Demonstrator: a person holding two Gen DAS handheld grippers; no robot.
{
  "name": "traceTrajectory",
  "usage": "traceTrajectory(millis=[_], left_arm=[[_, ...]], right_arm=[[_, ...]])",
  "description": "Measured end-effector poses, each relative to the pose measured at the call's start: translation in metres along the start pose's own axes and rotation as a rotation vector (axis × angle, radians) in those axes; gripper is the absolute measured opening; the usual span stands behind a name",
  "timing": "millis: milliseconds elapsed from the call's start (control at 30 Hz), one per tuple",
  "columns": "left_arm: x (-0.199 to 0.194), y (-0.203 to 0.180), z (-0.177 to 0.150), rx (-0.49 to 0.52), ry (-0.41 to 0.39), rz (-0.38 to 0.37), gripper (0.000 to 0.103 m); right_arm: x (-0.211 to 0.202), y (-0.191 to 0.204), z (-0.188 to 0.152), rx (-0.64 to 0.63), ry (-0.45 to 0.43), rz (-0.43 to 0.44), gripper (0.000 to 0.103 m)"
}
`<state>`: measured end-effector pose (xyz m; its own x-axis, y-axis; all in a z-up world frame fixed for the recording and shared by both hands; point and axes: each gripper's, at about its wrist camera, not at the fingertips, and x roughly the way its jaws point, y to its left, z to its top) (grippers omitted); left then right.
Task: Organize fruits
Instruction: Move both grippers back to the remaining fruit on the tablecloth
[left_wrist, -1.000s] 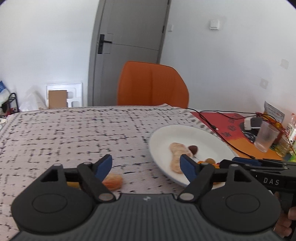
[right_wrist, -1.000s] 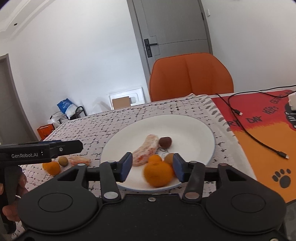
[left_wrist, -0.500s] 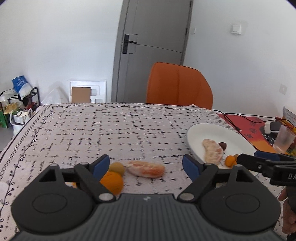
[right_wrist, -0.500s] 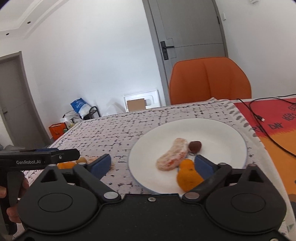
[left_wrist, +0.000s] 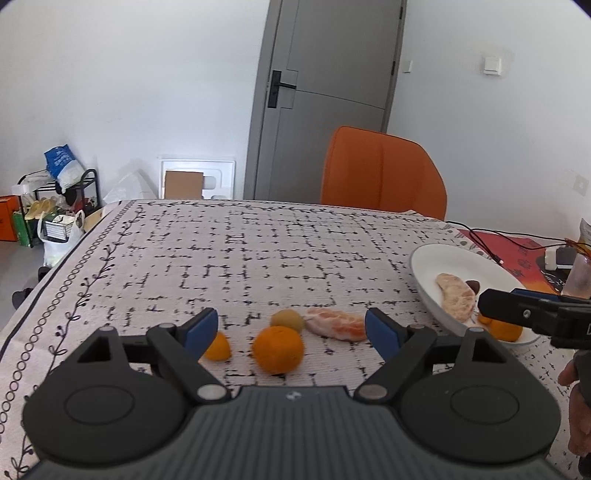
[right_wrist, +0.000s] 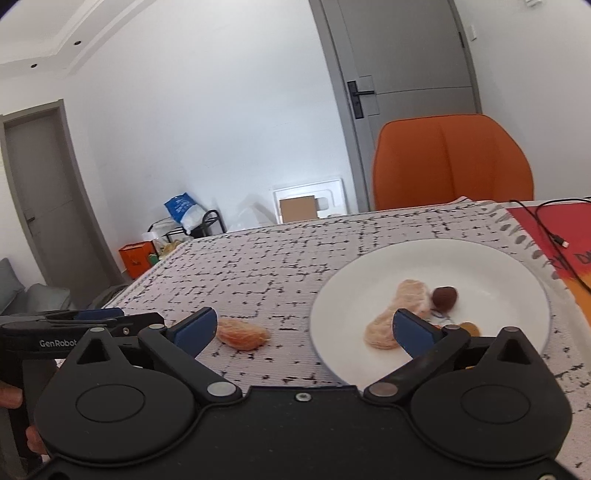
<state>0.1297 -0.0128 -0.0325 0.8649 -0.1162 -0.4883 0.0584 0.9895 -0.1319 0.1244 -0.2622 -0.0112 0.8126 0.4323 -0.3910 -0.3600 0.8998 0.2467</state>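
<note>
On the bench (left_wrist: 258, 251), between the spread, empty fingers of the left hand-held gripper (left_wrist: 291, 326), lie a whole orange (left_wrist: 278, 349), a small yellowish fruit (left_wrist: 287, 320) and a peeled citrus piece (left_wrist: 335, 324); a smaller orange (left_wrist: 218, 347) sits by its left fingertip. Over the near rim of the white plate (right_wrist: 491, 269), the right hand-held gripper (right_wrist: 303, 326) is likewise wide open and empty. That plate holds a peeled segment (right_wrist: 404, 306), a dark brown fruit (right_wrist: 444, 296) and other small fruits.

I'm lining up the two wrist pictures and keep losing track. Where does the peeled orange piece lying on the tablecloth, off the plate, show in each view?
Left wrist: peeled orange piece lies low and centre-right, beside the yellow-green fruit.
Right wrist: peeled orange piece lies low and left of centre, left of the white plate.
Shared landmark: orange chair.
</note>
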Motion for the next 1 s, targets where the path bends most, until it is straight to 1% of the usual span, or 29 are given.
traceTrajectory(millis=[133, 267, 333, 433, 467, 633, 700, 767, 933, 1000], left_arm=[[-0.001, 0.01, -0.001, -0.014, -0.004, 0.026, 0.085], [-0.001, 0.024, -0.003, -0.052, -0.002, 0.052, 0.085], [-0.001, 0.03, -0.004, -0.073, -0.002, 0.062, 0.085], [0.0, 0.038, -0.005, -0.089, -0.003, 0.079, 0.085], [0.0, 0.04, -0.005, -0.094, -0.003, 0.082, 0.085], [0.004, 0.049, -0.008, -0.12, 0.001, 0.075, 0.082], [0.005, 0.051, -0.009, -0.125, 0.001, 0.08, 0.079], [0.008, 0.054, -0.009, -0.135, 0.005, 0.072, 0.073], [0.017, 0.058, -0.012, -0.146, 0.027, 0.055, 0.062], [0.021, 0.06, -0.013, -0.152, 0.036, 0.05, 0.058]], right_arm=[[0.006, 0.008, 0.001, -0.006, 0.007, 0.022, 0.103], [0.011, 0.016, 0.0, -0.024, 0.018, 0.044, 0.103], [0.014, 0.021, -0.001, -0.036, 0.026, 0.052, 0.101], [0.019, 0.026, -0.001, -0.042, 0.047, 0.068, 0.094], [0.022, 0.026, -0.001, -0.045, 0.054, 0.075, 0.091], [0.031, 0.033, -0.001, -0.058, 0.087, 0.091, 0.08], [0.035, 0.036, -0.002, -0.062, 0.101, 0.094, 0.076], [0.038, 0.039, -0.003, -0.067, 0.114, 0.096, 0.074], [0.049, 0.046, -0.004, -0.085, 0.136, 0.099, 0.072], [0.054, 0.049, -0.004, -0.093, 0.146, 0.099, 0.067]])
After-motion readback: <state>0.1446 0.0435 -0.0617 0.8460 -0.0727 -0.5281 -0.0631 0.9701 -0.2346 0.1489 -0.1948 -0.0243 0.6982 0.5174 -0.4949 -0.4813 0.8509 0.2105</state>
